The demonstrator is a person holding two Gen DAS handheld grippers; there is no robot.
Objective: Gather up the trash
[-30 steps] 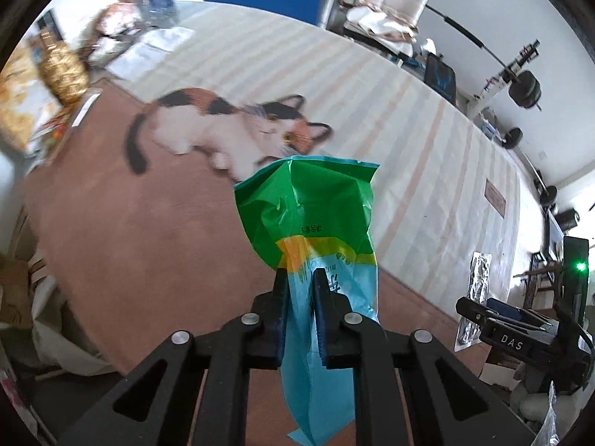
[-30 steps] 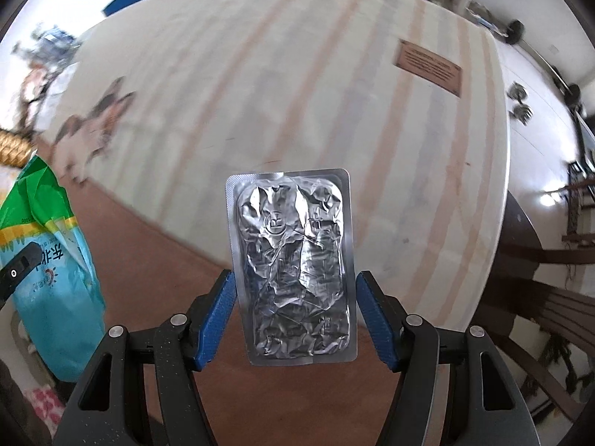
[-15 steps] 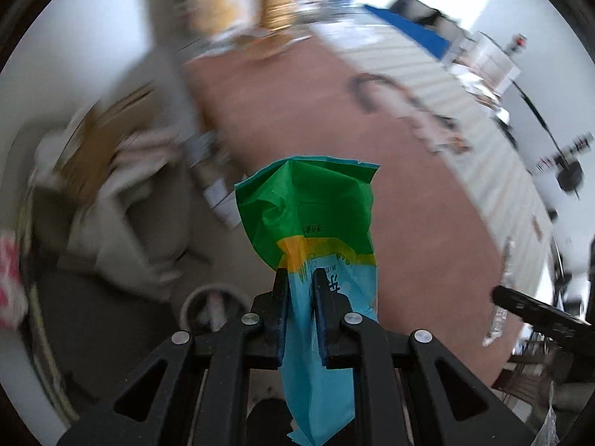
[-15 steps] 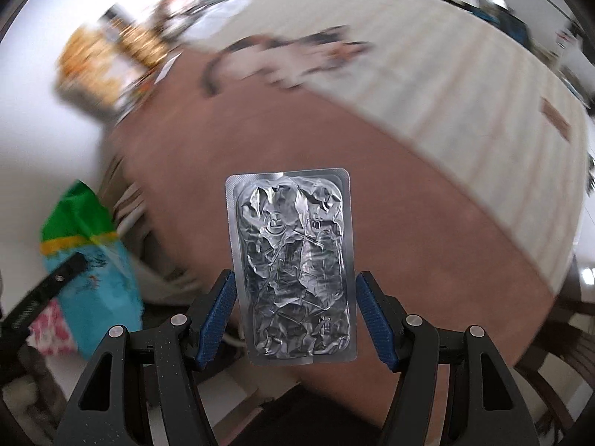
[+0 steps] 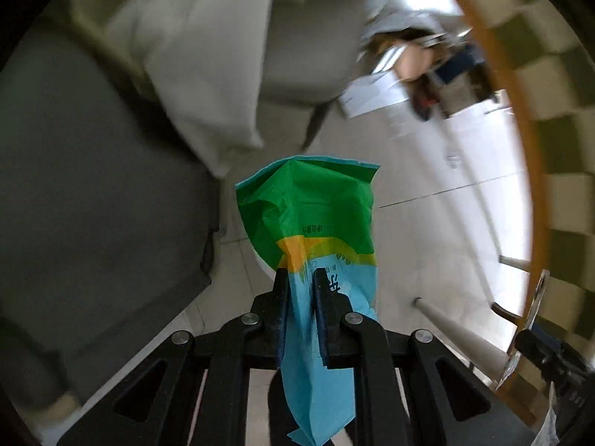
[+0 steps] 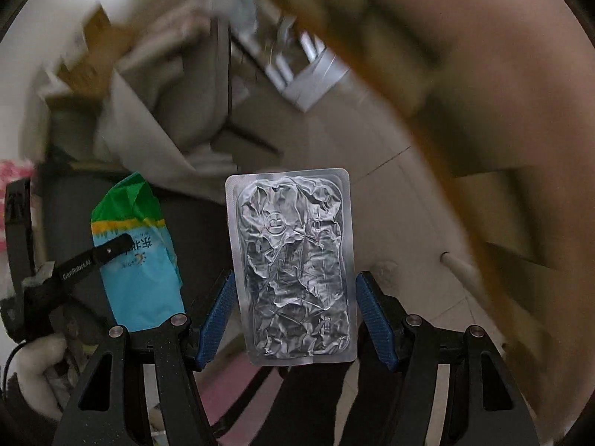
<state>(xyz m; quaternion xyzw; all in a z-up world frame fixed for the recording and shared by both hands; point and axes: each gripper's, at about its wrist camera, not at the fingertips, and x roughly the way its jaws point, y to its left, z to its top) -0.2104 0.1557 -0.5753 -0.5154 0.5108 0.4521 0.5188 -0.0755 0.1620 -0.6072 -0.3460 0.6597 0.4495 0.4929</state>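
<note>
The left claw (image 5: 300,278) is pinching a green, yellow and light-blue snack bag (image 5: 316,245) between its two black fingers (image 5: 279,297), which are pressed close together on the bag's blue lower half; the green top of the bag is standing up above the fingertips while the blue tail is hanging down behind them. In the right wrist view the same snack bag (image 6: 137,249) is showing at the left, with one black finger of the left claw (image 6: 108,252) lying across its blue part. The right claw (image 6: 293,297) is carrying a crumpled silver foil blister pack (image 6: 293,264) that is standing upright in the middle of the view; the blue-padded fingers (image 6: 219,308) are sitting on either side of its lower half, and whether the pads are actually pressing its edges cannot be told, since a thin gap seems to show on each side. Both claws are hanging above a pale tiled floor (image 5: 427,193), beside a large dark grey shape (image 5: 93,204) at the left whose nature is too blurred to tell. A white cloth or sheet (image 5: 208,74) is draping near it, and a curved wooden edge (image 5: 520,130) is sweeping along the right side of the left wrist view. The background is heavily smeared in both views.
</note>
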